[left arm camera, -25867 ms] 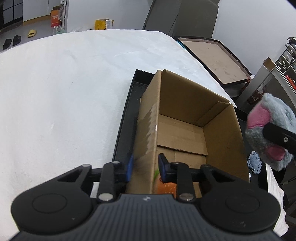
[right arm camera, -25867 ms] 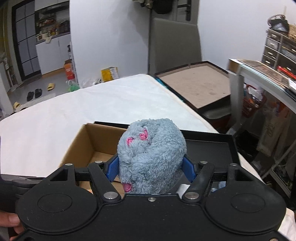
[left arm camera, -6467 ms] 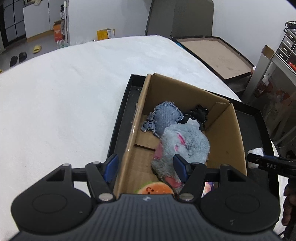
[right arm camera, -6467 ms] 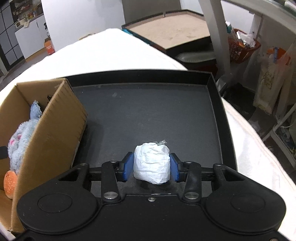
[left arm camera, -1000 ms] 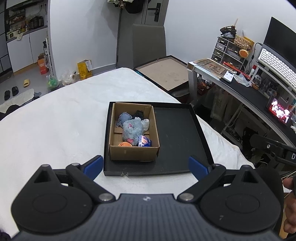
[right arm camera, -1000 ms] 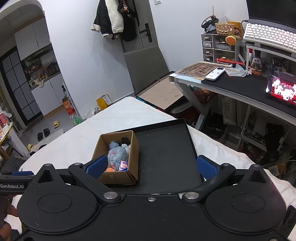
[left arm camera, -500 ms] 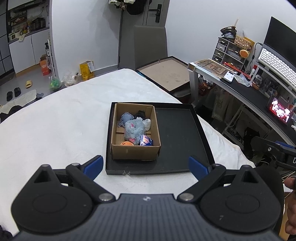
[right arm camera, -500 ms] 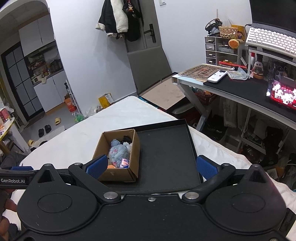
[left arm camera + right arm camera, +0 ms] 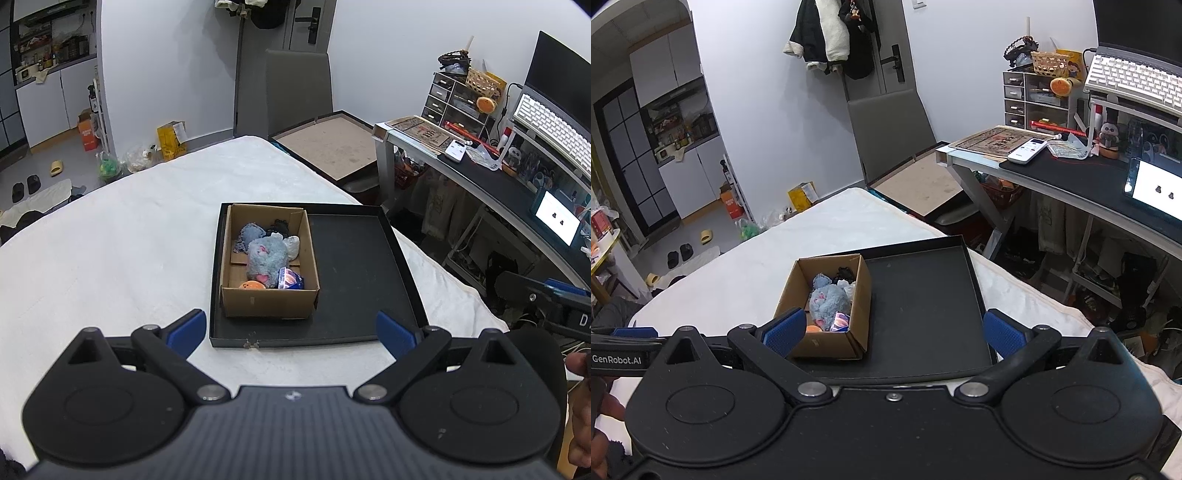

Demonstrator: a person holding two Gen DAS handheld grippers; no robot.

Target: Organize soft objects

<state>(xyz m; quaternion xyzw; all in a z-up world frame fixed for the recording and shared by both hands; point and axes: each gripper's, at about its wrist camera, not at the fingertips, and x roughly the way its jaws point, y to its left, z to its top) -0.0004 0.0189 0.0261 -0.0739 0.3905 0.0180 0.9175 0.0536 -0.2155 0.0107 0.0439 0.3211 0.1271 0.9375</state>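
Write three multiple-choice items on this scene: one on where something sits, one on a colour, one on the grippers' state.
1. Where does the cardboard box sit?
A. left part of the black tray
B. on the desk
C. on the floor

2. What colour is the biggest plush toy in the box?
A. green
B. grey-blue
C. yellow

3. How are the two grippers?
A. both clamped on toys
B. one open, one shut
C. both open and empty

Answers: 1 A, the box stands against the tray's left wall; 2 B, its fur is grey-blue with pink patches; 3 C, the left gripper and right gripper have their fingers spread with nothing between.
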